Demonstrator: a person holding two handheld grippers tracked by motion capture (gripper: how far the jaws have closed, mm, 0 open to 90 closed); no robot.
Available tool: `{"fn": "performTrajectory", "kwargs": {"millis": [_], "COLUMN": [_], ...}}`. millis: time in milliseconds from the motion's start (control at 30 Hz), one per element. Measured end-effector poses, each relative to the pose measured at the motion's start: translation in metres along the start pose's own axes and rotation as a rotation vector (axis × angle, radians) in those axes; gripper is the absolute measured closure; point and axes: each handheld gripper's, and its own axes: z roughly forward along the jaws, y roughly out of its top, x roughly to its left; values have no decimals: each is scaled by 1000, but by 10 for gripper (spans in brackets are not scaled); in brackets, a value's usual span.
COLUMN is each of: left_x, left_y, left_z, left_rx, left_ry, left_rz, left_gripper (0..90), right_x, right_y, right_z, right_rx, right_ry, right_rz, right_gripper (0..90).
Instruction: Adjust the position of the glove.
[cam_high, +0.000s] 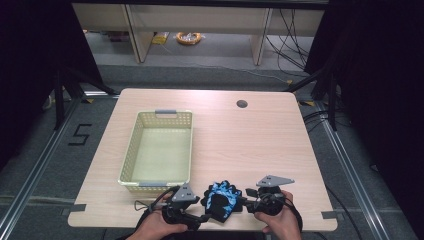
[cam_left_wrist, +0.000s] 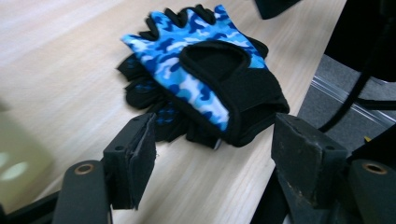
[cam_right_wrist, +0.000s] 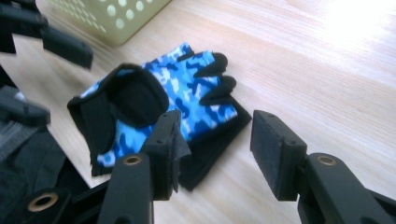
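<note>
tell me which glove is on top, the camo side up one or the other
The blue camouflage glove lies on top, back side up. The other glove sits beneath it, showing black with blue dots at the edges.

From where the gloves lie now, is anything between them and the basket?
Nothing visible: bare table lies between the gloves and the basket; the open left gripper sits beside them.

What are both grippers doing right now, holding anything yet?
Left gripper: open, jaws apart, empty, just short of the blue camouflage fingerless gloves.
Right gripper: open, jaws apart, empty, at the gloves' other side.
</note>
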Motion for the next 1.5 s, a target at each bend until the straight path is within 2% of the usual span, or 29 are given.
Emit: {"fn": "performTrajectory", "kwargs": {"millis": [67,167,267,300,333,367,400,433,467,500,533,600,633,800,833,867,900,1000,1067,1133,1167,1233,1300,1333,1367,1400,1433,1467,1500], "left_x": [-4,-5,-8,-8,-8,-9,-8,-8,-8,-8,-8,-9,-8,-14,-20,-24,-27,-34,-44,-47,-50,-49,-48,-48,-45,-46,-45,-45,-49], "left_y": [1,2,1,1,1,0,0,0,0,0,0,-1,0,2,4,5,6,9,14,18,19,23,26,26,29,31,32,32,31], "left_z": [8,14,19,20,20,21,20,20,20,19,19,17,15,9,5,4,3,4,10,15,17,22,27,27,31,33,36,36,43], "left_rx": [13,44,63,66,66,63,79,73,73,52,52,36,45,26,-2,-13,-18,-35,-45,-49,-48,-41,-51,-51,-44,-58,-66,-66,-47], "left_ry": [-27,-25,-22,-19,-19,0,7,2,2,11,11,5,6,-25,-66,-74,-73,-82,-95,-86,-80,-78,-59,-59,-54,-60,-24,-24,-85], "left_rz": [-3,38,55,64,64,64,100,106,106,101,101,93,107,78,44,43,65,57,58,78,56,72,49,49,52,36,52,52,2], "left_gripper": [311,345,390,398,413,458,492,533,572,619,643,698,712,746,749,753,761,772,776,780,783,788,791,792,792,792,792,789,784], "right_x": [-2,-4,-4,-5,-5,-5,-5,-5,-5,-5,-5,-5,-5,-3,-2,0,2,5,9,9,10,9,10,9,10,10,10,10,9], "right_y": [3,7,7,5,5,7,7,7,7,7,7,7,8,13,18,22,26,35,48,56,59,63,66,69,70,73,75,75,77], "right_z": [6,15,21,27,27,24,23,22,22,21,21,20,19,15,12,10,9,9,17,24,27,33,38,37,39,38,39,39,42], "right_rx": [10,30,43,-9,-9,45,58,47,47,37,31,21,19,-21,-31,-38,-50,-50,-35,-7,8,26,17,32,13,33,36,36,48], "right_ry": [-11,-11,6,12,12,7,14,22,22,12,28,24,23,33,50,44,43,51,63,79,89,96,101,100,92,90,86,86,86], "right_rz": [-12,-13,-9,-24,-24,-66,-61,-69,-69,-94,-95,-97,-108,-119,-126,-136,-147,-182,-216,-248,-249,-257,-250,-270,-269,-277,-282,-282,-287], "right_gripper": [547,569,622,655,655,767,813,843,843,874,880,886,888,890,891,891,891,891,891,891,891,892,892,892,892,892,892,892,892]}}
